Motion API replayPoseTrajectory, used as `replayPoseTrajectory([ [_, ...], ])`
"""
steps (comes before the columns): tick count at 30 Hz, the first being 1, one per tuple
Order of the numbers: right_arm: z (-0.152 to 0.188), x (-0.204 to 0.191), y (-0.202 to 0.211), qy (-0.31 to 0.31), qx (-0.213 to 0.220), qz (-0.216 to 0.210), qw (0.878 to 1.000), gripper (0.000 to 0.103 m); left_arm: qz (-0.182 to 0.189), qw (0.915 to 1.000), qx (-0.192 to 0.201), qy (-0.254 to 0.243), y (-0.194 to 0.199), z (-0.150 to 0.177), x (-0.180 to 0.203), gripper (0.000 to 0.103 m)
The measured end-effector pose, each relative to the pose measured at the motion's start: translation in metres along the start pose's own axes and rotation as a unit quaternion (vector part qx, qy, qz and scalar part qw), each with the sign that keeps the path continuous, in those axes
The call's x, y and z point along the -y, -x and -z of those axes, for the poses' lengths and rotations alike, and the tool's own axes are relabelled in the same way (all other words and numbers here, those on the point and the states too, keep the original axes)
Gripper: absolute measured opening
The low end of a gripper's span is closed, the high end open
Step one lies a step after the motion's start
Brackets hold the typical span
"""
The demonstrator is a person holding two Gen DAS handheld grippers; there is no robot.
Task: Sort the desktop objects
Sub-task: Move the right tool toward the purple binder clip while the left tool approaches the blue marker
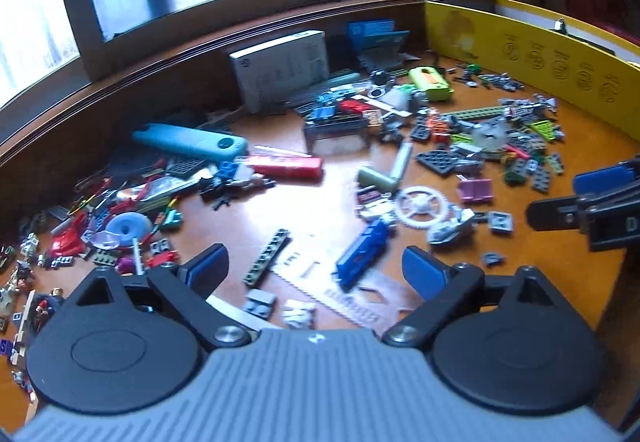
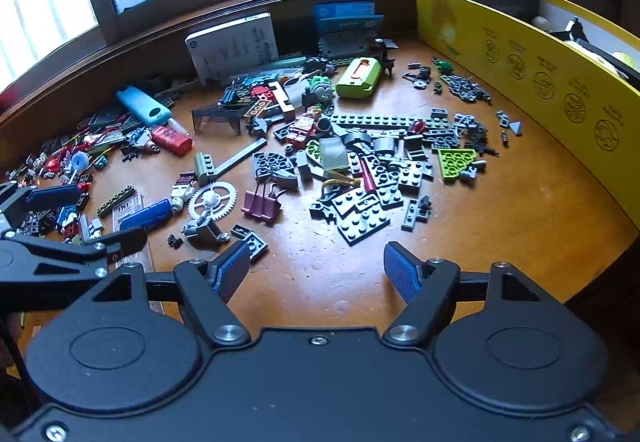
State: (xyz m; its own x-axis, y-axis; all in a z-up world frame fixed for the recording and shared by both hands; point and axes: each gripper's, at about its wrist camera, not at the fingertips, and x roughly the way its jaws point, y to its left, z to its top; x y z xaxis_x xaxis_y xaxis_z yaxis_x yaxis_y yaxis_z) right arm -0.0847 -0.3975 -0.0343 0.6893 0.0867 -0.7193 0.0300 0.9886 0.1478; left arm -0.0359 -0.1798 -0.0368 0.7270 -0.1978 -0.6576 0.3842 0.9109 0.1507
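Windowed wall and sill back a wooden surface [image 2: 500,201] still covered in loose items; sorting appears barely begun, judging by how mixed the piles remain.

Far left of the left tool [image 1: 316,268]: a heap of small bricks, figures and a pale blue wheel [image 1: 128,228], unsorted. Ahead-left of it lie a teal case [image 1: 188,141] and a red tube [image 1: 286,165]. Directly between and just beyond its fingers sit a dark strip [image 1: 267,257] and a blue brick [image 1: 362,252], over a clear ruler. This tool stands wide apart and holds nothing.

Between the two tools: a white gear [image 2: 212,199] and a maroon clip [image 2: 262,203].

The right tool [image 2: 316,270] is parted and empty, over bare wood. Ahead of it spreads the main grey brick pile [image 2: 368,209], with a lime plate [image 2: 456,159] ahead-right and a green case [image 2: 358,77] farther back. A white box [image 2: 232,45] leans at the rear.

Far right: a yellow box [image 2: 520,57] walls the edge; its contents are largely hidden, so what has already gone in cannot be told.

Judgement: nearly all work remains.
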Motion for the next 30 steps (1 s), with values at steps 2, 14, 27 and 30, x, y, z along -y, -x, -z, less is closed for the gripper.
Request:
replayPoseTrajectory([
  [2, -0.002, -0.001, -0.004, 0.003, -0.004, 0.001, 1.000, 0.072, -0.015, 0.9999, -0.001, -0.006, -0.004, 0.001, -0.004, 0.094],
  [14, -0.010, 0.002, -0.015, 0.016, -0.010, -0.006, 1.000, 0.072, -0.048, 0.9987, 0.006, 0.018, -0.018, -0.007, -0.017, 0.092],
  [27, -0.013, 0.016, -0.018, 0.005, -0.008, -0.004, 1.000, 0.072, 0.048, 0.9986, -0.001, 0.023, -0.025, -0.009, 0.018, 0.083],
  [30, -0.012, 0.018, -0.018, 0.002, -0.009, -0.003, 1.000, 0.072, 0.051, 0.9982, 0.001, 0.032, -0.029, -0.009, 0.015, 0.082],
])
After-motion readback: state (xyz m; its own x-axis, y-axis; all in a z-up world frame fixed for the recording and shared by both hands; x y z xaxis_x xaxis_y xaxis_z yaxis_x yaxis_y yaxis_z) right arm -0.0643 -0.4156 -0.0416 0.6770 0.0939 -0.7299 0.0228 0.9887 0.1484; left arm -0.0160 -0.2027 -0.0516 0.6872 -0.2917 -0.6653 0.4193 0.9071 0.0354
